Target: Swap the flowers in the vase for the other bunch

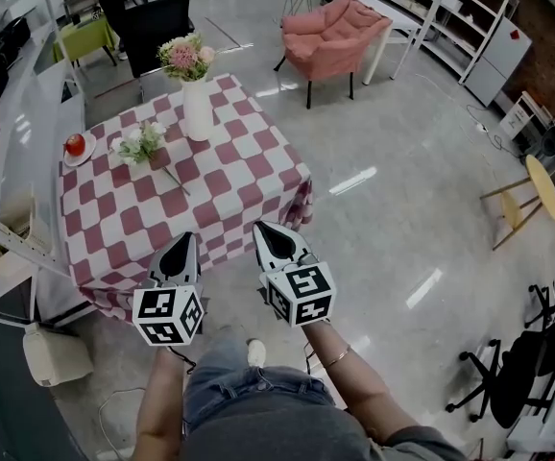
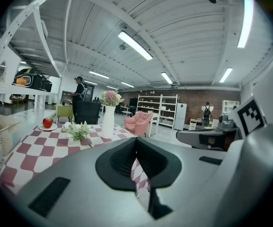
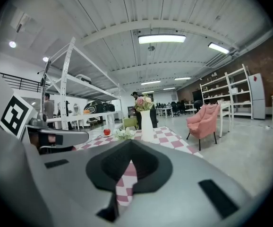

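Both grippers hover side by side over the near edge of the table (image 1: 249, 176). The left gripper (image 1: 183, 241) and the right gripper (image 1: 270, 230) each have their jaws drawn together with nothing held. A red-and-white checked cloth covers the table, and a bare stretch of it lies between the grippers and the flowers. A white vase (image 1: 198, 109) stands upright near the far edge, holding the pink flowers (image 1: 185, 58). The other bunch (image 1: 143, 144), white and green, lies flat just beside the vase on its left, with its stem pointing toward the table's middle. An apple (image 1: 75, 145) sits on a plate (image 1: 84, 157) at the far left corner. Past the far edge stands a black chair (image 1: 157, 27) with what seems to be a person (image 2: 80, 91) behind it. A pink armchair (image 1: 335, 32) sits off the far right corner. White racking (image 1: 28, 84) runs along the left edge of the table. The floor (image 1: 402, 229) is glossy grey, and a wooden stool (image 1: 537, 190) stands well apart at the right.
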Demonstrator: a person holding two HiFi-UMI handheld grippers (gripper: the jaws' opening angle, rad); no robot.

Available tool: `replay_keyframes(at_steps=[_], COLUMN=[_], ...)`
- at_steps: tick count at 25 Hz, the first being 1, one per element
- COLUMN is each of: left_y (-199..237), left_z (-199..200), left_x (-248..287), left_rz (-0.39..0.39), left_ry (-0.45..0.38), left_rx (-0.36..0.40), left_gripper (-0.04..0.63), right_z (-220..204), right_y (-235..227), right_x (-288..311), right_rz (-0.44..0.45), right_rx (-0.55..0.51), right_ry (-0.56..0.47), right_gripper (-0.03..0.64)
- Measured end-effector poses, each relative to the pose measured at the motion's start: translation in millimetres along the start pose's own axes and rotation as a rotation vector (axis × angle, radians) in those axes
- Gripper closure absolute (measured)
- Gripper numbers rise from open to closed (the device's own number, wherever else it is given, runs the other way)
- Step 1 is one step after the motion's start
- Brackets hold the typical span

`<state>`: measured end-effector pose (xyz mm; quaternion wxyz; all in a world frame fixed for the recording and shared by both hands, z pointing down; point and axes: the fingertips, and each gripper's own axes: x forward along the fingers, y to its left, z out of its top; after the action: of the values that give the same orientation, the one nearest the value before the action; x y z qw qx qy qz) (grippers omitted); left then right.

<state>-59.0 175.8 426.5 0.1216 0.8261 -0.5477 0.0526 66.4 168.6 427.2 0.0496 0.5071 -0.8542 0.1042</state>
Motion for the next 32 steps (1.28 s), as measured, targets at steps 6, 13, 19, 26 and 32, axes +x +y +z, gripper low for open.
replay_keyframes(at_steps=[6, 13, 19, 26, 32], left_y=[19.4, 47.2, 84.5, 134.4, 165.6], left_z=[8.0, 27.3, 41.5, 56.3, 69.9], left_x=[27.1, 78.0, 134.9, 189.8, 225.4], left_rz=[0.017, -0.002, -0.03, -0.038, -0.052], left_ry=[-0.002, -0.002, 0.0, 0.017, 0.019], left_rx=[0.002, -0.021, -0.026, -0.043, -0.049], left_gripper=[0.578, 0.578, 0.578, 0.578, 0.578], right_z=[4.1, 17.9, 29.7, 39.8, 52.4], right_y=[-13.7, -33.8, -48.6, -58.3, -67.3], right_x=[26.7, 80.7, 146.1, 218.0, 262.9], right_rz=[-0.004, -0.01, -0.009, -0.022, -0.05], right_rx=[0.0, 0.01, 0.017, 0.025, 0.016], right_ry=[0.002, 0.016, 0.023, 0.048, 0.05], right_gripper=[0.607, 0.607, 0.607, 0.607, 0.607])
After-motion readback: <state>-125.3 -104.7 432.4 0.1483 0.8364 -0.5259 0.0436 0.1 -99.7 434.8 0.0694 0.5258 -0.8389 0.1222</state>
